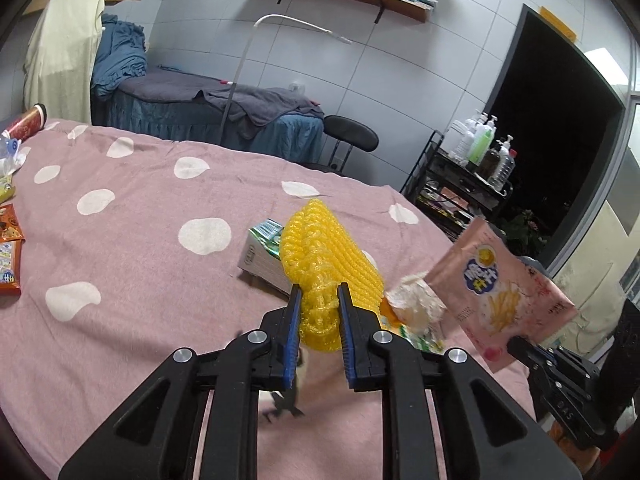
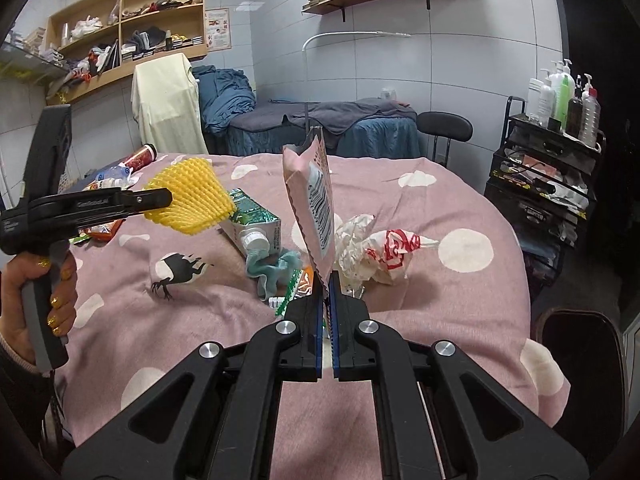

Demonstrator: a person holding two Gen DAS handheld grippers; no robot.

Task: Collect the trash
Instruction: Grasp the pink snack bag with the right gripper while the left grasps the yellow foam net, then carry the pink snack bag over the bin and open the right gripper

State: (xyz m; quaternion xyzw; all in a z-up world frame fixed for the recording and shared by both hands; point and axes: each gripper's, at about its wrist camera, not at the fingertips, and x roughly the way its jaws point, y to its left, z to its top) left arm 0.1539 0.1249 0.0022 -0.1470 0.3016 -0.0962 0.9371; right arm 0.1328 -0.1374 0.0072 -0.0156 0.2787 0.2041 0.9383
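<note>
Above the pink dotted blanket (image 2: 460,312): left gripper (image 1: 319,312) pinches yellow foam fruit net (image 1: 320,256); right gripper (image 2: 327,300) clamps pink snack pouch (image 2: 310,192) by its corner. Risk: springy net slips; pouch swings, snagging the crumpled wrapper (image 2: 380,252).

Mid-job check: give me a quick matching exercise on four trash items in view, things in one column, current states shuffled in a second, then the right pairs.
Things:
1. yellow foam net
2. pink snack bag
3. green-and-white carton
4. crumpled red-and-white wrapper

States:
A. lying on the pink spotted blanket, cap end toward the camera
B. pinched upright in the right gripper
C. clamped in the left gripper, lifted off the bed
D. loose on the blanket, to the right of the held bag

Pairs: 1-C, 2-B, 3-A, 4-D
</note>
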